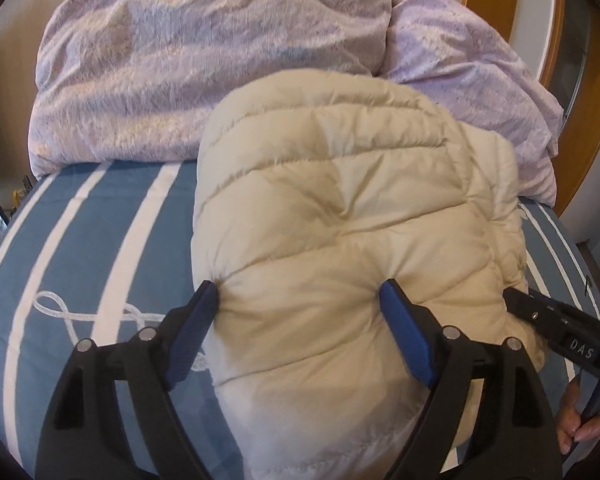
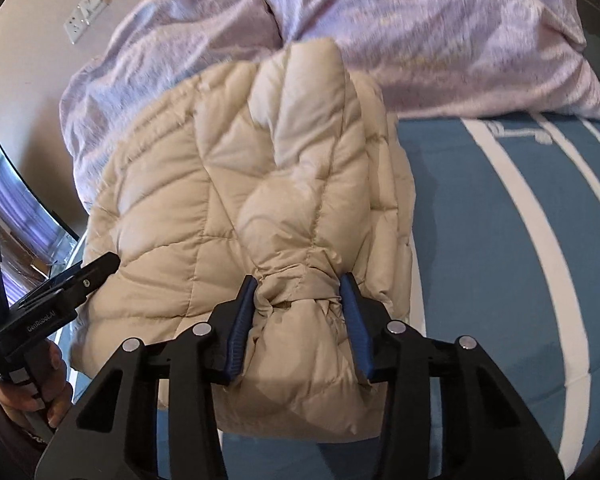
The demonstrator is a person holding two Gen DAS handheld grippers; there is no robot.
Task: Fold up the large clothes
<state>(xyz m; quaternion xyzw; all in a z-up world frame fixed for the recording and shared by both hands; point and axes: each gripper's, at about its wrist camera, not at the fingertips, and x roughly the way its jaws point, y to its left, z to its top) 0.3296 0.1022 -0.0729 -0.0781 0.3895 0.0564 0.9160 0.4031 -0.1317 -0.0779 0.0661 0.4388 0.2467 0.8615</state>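
A beige quilted puffer jacket (image 1: 340, 216) lies bunched on the blue striped bed. My left gripper (image 1: 300, 296) has its blue-padded fingers pressed into a thick fold of the jacket's near edge. In the right wrist view the jacket (image 2: 228, 184) fills the middle. My right gripper (image 2: 300, 292) is shut on a gathered cuff or hem of the jacket. The right gripper's black body (image 1: 556, 328) shows at the jacket's right edge in the left wrist view. The left gripper's body (image 2: 60, 292) shows at the jacket's left edge in the right wrist view.
A rumpled lilac duvet (image 1: 204, 64) is piled at the far end of the bed, touching the jacket. The blue bedsheet with white stripes (image 1: 84, 248) extends left, and right in the right wrist view (image 2: 500, 240). A wooden door frame (image 1: 496, 0) stands at right.
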